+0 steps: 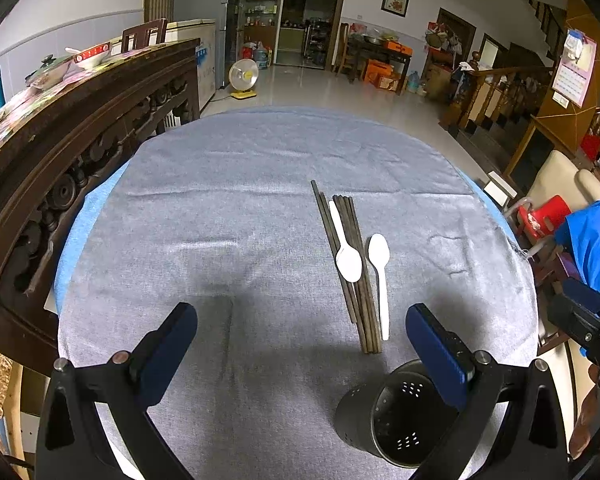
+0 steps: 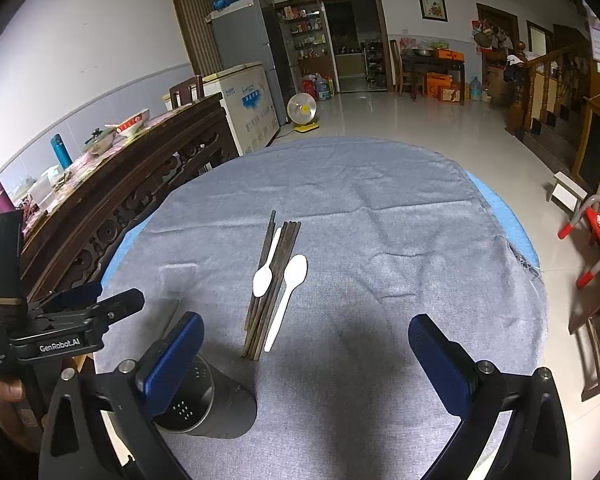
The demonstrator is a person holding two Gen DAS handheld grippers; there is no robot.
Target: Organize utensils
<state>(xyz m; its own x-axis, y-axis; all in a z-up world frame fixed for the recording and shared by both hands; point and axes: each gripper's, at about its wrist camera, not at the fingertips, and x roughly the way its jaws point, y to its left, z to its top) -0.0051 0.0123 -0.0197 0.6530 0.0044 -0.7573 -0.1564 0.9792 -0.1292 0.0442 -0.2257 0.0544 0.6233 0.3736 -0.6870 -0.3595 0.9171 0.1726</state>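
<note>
left wrist: both claws gape; spoons (image 1: 349, 258) lie on chopsticks (image 1: 360, 300)

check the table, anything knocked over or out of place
Yes: the dark perforated metal utensil holder lies tipped on its side, mouth open and empty. One white plastic spoon rests across the brown wooden chopsticks.

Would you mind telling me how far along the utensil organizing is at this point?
Nothing looks done yet: the dark perforated metal holder is empty. Nothing is in hand; the left claw and right claw are both open above the grey cloth. Left to do: the bundle of dark wooden chopsticks and the two white plastic spoons still lie on the cloth.
</note>
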